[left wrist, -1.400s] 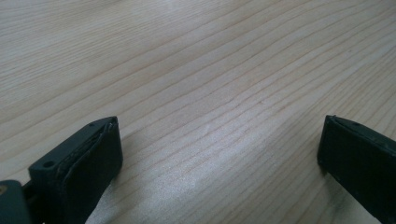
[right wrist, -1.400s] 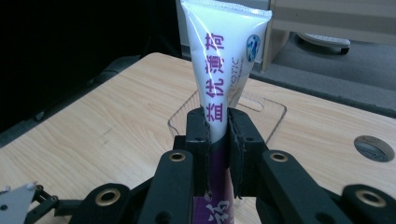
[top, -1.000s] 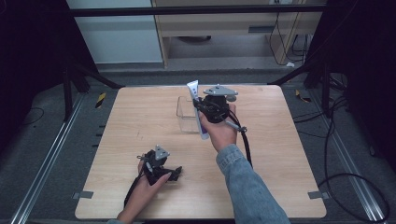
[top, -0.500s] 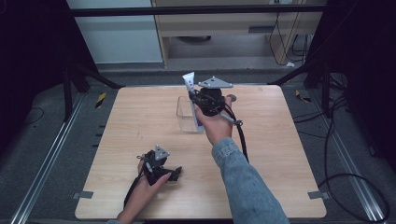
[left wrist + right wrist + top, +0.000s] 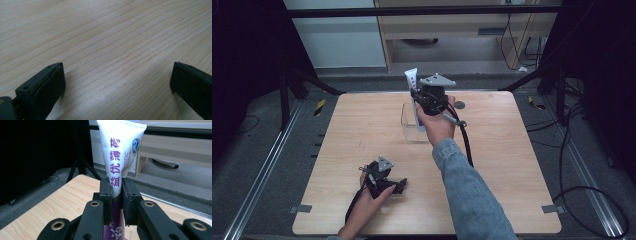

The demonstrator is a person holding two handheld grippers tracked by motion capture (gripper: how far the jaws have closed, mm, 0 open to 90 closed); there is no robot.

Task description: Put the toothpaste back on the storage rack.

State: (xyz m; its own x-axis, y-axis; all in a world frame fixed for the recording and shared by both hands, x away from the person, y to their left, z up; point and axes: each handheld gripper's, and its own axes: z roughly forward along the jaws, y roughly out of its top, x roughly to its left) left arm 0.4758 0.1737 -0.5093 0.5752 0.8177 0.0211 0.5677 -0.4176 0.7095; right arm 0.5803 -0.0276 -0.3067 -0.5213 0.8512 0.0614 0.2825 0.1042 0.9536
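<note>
Looking down from the high view, the right gripper (image 5: 418, 100) holds a white tube (image 5: 413, 90) upright over a clear container (image 5: 411, 122) near the far middle of the wooden table (image 5: 512, 165), its crimped end pointing up, while the left gripper (image 5: 384, 181) rests on the near left part of the tabletop, well apart from both. Turning to the left gripper view, its 2 black jaws stand wide apart over bare wood grain with nothing between them. Moving to the right gripper view, the jaws are clamped on the tube (image 5: 120, 157) low on its body, pads pressing both flat faces, purple print running up the white side. Judging from this, the tube is being handled at the container; doing it well likely means keeping the squeeze steady, holding the tube vertical, and clearing the container's rim before moving sideways.
</note>
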